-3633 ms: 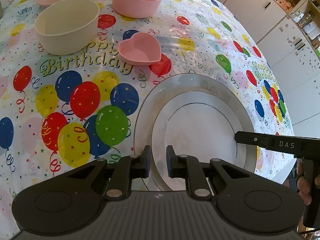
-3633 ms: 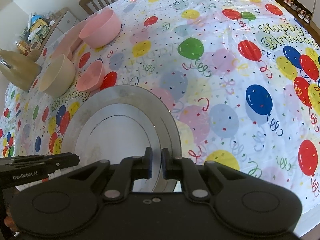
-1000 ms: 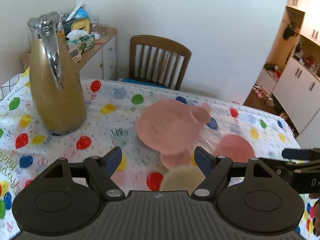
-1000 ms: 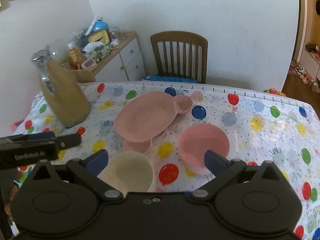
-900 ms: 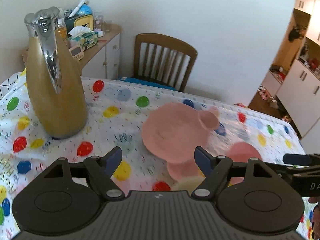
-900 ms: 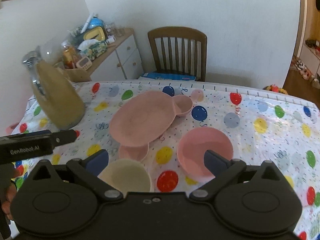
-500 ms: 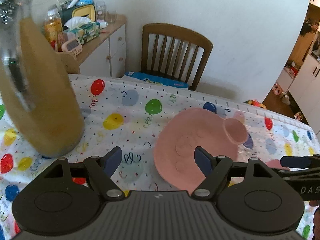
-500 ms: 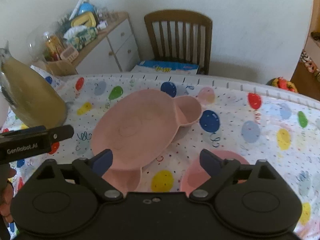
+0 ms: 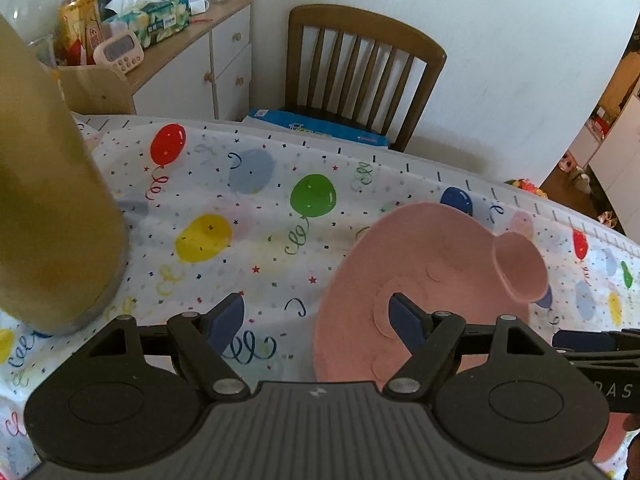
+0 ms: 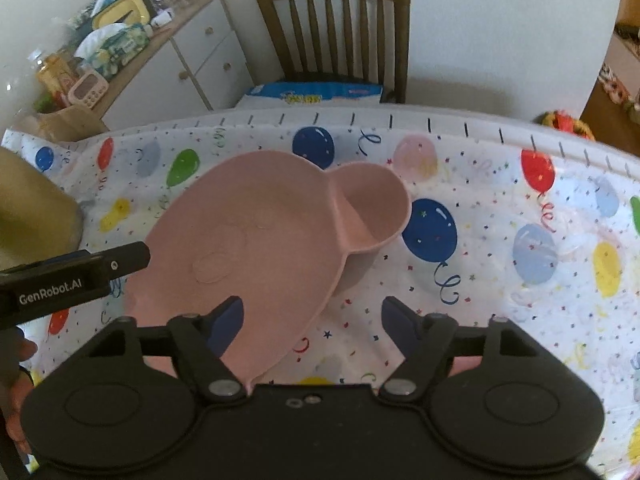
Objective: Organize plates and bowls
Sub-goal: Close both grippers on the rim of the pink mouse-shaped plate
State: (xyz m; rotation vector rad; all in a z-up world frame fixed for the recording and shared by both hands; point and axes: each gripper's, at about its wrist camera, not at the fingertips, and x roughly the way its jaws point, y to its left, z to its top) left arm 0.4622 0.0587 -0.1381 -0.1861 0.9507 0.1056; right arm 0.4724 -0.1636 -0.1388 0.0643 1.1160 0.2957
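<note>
A pink plate (image 10: pixel 260 248) with a small round side compartment (image 10: pixel 370 208) lies on the balloon tablecloth near the table's far edge; it also shows in the left wrist view (image 9: pixel 436 264). My left gripper (image 9: pixel 318 314) is open and empty, its right finger over the plate's left rim. My right gripper (image 10: pixel 312 320) is open and empty, just short of the plate's near right edge, its left finger over the plate. The left gripper's body (image 10: pixel 72 276) sits at the plate's left side.
A tall gold jug (image 9: pixel 48 208) stands at the left. A wooden chair (image 10: pixel 336 28) stands beyond the far table edge (image 10: pixel 400 120), with a cluttered white cabinet (image 9: pixel 192 48) to its left. A bit of pink (image 10: pixel 464 362) shows below the right gripper's finger.
Both grippers have moved forward toward the pink plate, which now fills more of both views. The cream bowl and pink bowl have dropped out of sight beneath them. Both grippers stay open.
</note>
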